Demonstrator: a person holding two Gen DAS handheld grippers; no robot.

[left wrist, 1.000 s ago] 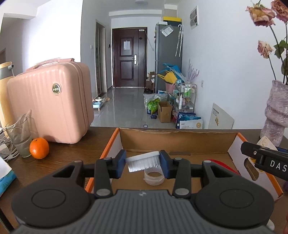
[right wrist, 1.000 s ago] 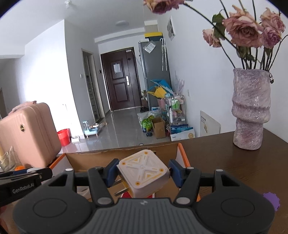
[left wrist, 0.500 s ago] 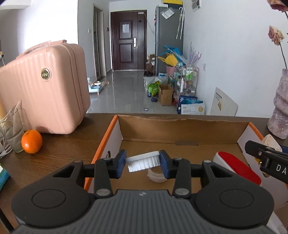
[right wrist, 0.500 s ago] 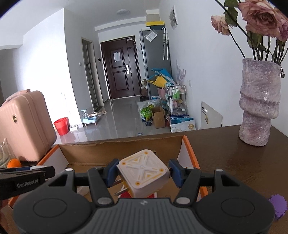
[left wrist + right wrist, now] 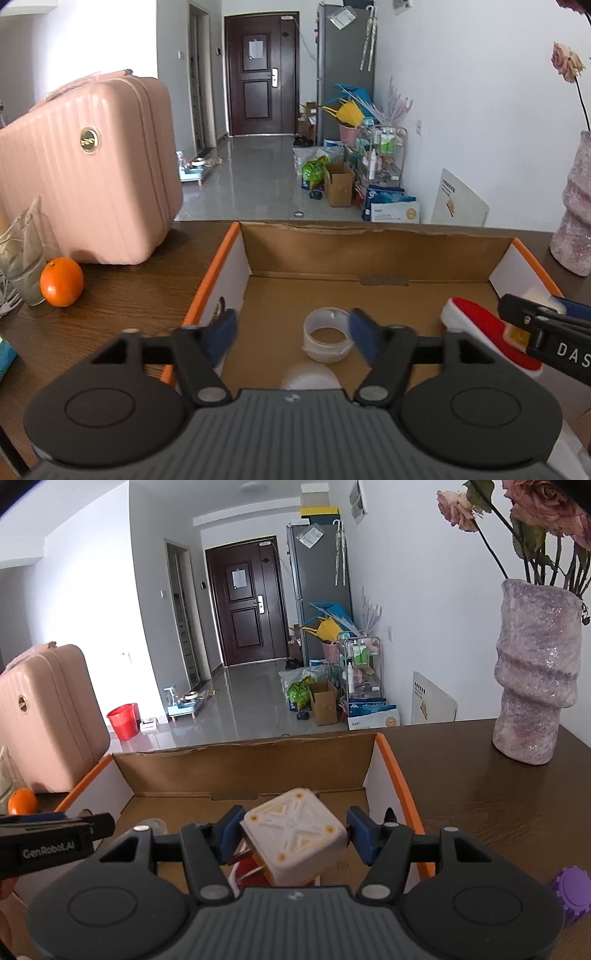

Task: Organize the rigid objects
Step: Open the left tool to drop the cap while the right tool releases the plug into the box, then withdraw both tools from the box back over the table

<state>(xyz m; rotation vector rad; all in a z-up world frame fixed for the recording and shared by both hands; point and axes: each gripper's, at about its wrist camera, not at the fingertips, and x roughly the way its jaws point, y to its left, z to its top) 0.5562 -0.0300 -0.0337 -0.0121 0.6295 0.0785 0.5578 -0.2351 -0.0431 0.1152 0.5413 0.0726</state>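
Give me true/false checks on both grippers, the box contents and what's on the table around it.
1. The left gripper is clamped on a brush. False: its jaws have just been opening and stand apart, gripping nothing.
2. The right gripper holds a white cube plug. True.
3. A clear tape ring lies on the floor of the cardboard box. True.
4. The orange is inside the box. False: it sits on the table, left of the box.
5. The vase is empty. False: it holds flowers.
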